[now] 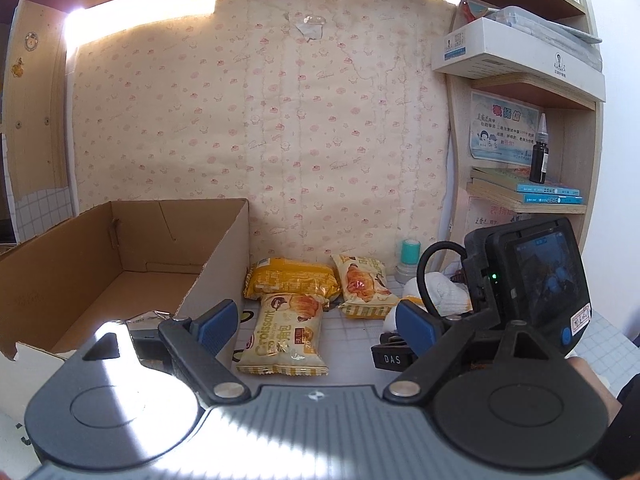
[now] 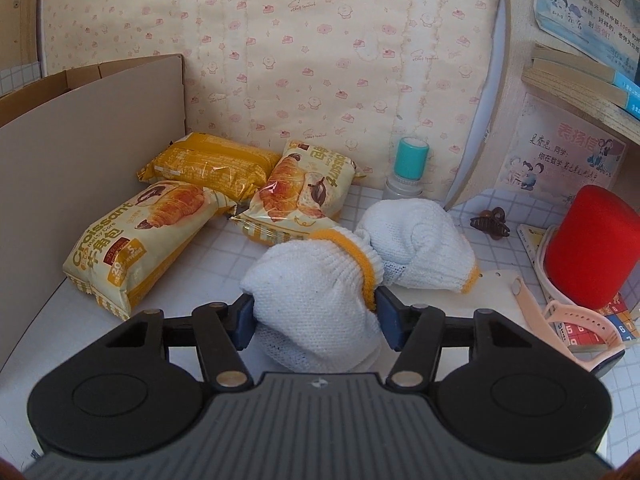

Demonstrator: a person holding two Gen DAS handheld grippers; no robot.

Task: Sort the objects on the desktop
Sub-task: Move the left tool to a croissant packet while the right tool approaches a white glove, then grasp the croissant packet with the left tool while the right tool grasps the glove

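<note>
The box is sitting left of three snack packs, its wall crowding them; bare desk is lying between packs and gloves. Something small is lying inside the box. The right gripper is squeezing a white glove; the left gripper is hanging wide, holding nothing.

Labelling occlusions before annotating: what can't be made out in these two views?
- Left wrist view: the cardboard box near floor is hidden by the left hand-held gripper body; contents unclear.
- Left wrist view: the white gloves are mostly behind the right hand-held gripper's camera unit.
- Right wrist view: the glove's underside is covered by the right hand-held gripper.
- Right wrist view: the red cylinder hides the booklet beneath it.
</note>
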